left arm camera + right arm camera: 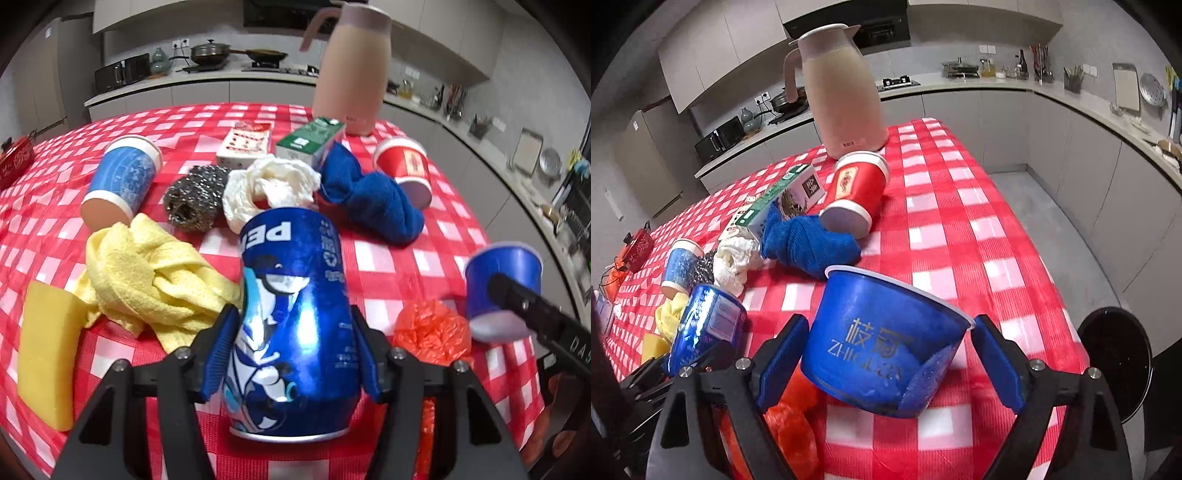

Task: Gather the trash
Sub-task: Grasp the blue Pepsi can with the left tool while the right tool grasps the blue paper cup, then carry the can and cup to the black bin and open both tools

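The left hand-held gripper was closed on a blue Pepsi can, both blue pads pressed against the can's sides, the can held above the red-checked table. The right hand-held gripper had a blue plastic bowl between its fingers; the left pad lay against the bowl's wall, while contact at the right pad could not be confirmed, and the bowl sat tilted with its rim toward the far side. All remaining positions are given relative to the can, as seen from the left wrist. Directly behind it lay a crumpled white tissue, with a steel scourer just left of the tissue. A yellow cloth lay immediately left of the can, and a yellow sponge stood beyond the cloth. A blue paper cup lay on its side behind and left. A blue cloth lay behind and right, touching a toppled red paper cup. A green carton and a white box lay farther back, before a beige thermos jug. A crumpled orange bag lay just right of the can. From the right wrist, a black bin stood on the floor beyond the table edge.
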